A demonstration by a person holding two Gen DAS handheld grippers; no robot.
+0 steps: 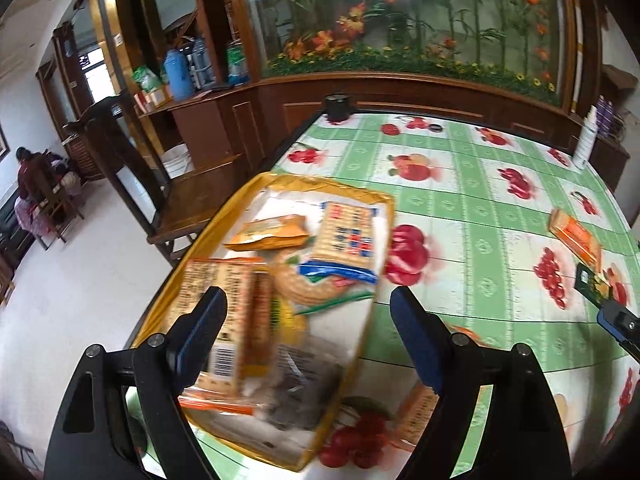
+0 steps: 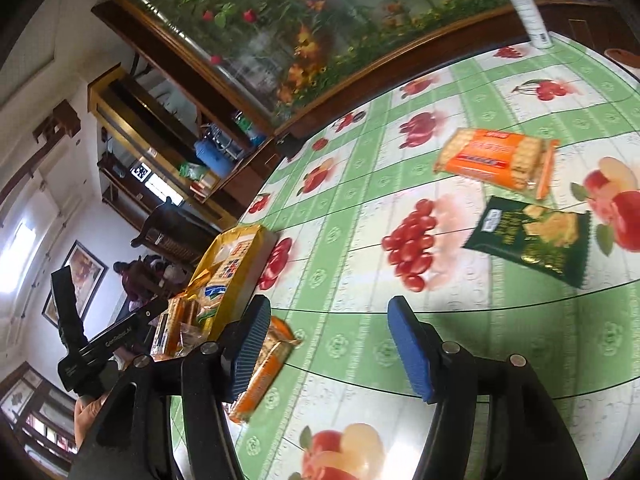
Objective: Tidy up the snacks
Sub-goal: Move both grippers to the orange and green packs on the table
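Observation:
A yellow-rimmed tray (image 1: 362,194) at the table's left edge holds several snack packs, among them a cracker pack with blue print (image 1: 348,236) and an orange-striped pack (image 1: 236,320). My left gripper (image 1: 308,336) is open above the tray's near part, empty. My right gripper (image 2: 328,344) is open and empty over the tablecloth. An orange cracker pack (image 2: 266,364) lies by its left finger, next to the tray (image 2: 256,256). Another orange cracker pack (image 2: 496,158) and a dark green snack bag (image 2: 532,240) lie further right on the table.
The table has a green and white fruit-print cloth (image 1: 472,184). A white spray bottle (image 2: 528,8) stands at its far right edge and a black object (image 1: 339,106) at its far corner. Wooden chairs (image 1: 192,204) and cabinets stand to the left.

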